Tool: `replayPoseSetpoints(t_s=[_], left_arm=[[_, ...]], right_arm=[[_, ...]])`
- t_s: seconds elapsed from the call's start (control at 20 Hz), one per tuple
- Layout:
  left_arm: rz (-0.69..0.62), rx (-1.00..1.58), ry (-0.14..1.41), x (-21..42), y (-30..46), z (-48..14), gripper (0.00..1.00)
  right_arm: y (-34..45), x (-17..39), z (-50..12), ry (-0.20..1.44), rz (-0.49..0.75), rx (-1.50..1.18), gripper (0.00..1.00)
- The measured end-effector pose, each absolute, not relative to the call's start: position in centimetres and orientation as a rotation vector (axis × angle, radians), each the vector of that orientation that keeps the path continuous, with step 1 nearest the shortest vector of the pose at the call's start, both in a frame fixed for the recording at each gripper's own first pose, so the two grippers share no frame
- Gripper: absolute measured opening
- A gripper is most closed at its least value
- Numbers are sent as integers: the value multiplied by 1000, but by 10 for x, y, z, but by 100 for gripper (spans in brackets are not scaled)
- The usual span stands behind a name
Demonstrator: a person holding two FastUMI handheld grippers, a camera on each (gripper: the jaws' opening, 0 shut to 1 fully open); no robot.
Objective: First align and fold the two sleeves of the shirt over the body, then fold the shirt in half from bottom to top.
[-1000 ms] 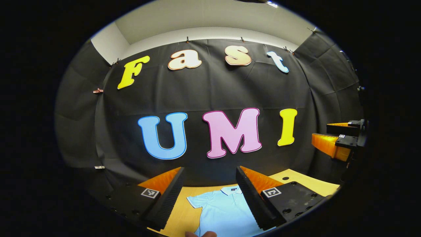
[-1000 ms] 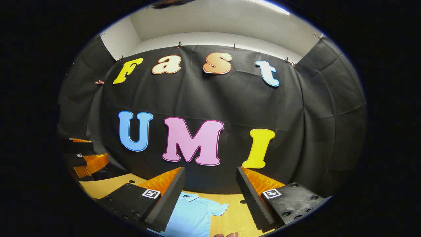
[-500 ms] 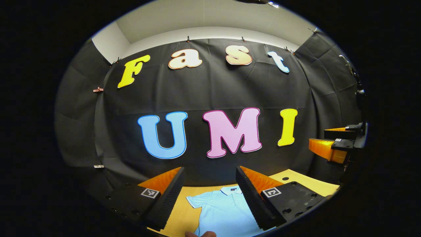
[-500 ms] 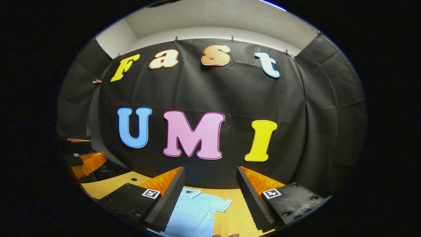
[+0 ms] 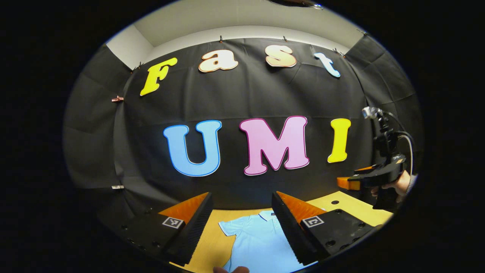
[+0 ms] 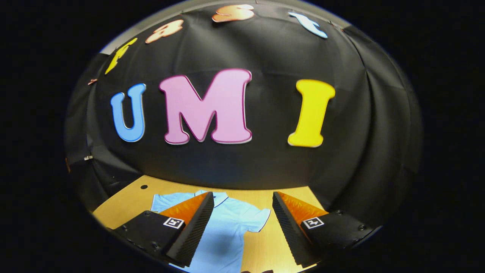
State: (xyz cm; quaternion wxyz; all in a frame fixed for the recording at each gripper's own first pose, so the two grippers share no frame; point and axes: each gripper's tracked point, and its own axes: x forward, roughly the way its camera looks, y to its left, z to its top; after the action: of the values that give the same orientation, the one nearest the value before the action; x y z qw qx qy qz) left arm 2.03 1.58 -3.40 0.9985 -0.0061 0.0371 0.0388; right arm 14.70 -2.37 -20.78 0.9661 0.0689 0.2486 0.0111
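A light blue short-sleeved shirt (image 5: 257, 239) lies flat on the wooden table (image 5: 212, 242), collar toward the black back wall, both sleeves spread out. My left gripper (image 5: 241, 194) hovers above its near part, open and holding nothing. In the right gripper view the shirt (image 6: 231, 227) shows with its collar and both sleeves, the right sleeve (image 6: 259, 218) between my fingers. My right gripper (image 6: 242, 194) is open and empty above the shirt. In the left gripper view it (image 5: 360, 181) hangs at the far right over the table's edge, held by a hand (image 5: 398, 185).
The table (image 6: 125, 208) has small round holes (image 6: 144, 186) near its far corners. Black cloth walls close the booth behind and on both sides. A fingertip (image 5: 231, 270) shows at the bottom edge of the left gripper view.
My right gripper has moved forward and tipped down, so the shirt's collar and both sleeves have come into its view. In the left gripper view it has dropped lower. The left gripper barely shifted.
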Motion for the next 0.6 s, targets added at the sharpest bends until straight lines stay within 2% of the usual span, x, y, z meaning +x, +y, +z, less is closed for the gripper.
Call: replayPoseSetpoints(t_s=[0.3, 0.6], left_arm=[[138, 8, 125, 29, 20, -55, 98], [185, 25, 175, 33, 26, -73, 98]], right_arm=[[-50, 201, -335, 721, -38, 205, 98], [-60, 222, -445, 872, -66, 236, 98]])
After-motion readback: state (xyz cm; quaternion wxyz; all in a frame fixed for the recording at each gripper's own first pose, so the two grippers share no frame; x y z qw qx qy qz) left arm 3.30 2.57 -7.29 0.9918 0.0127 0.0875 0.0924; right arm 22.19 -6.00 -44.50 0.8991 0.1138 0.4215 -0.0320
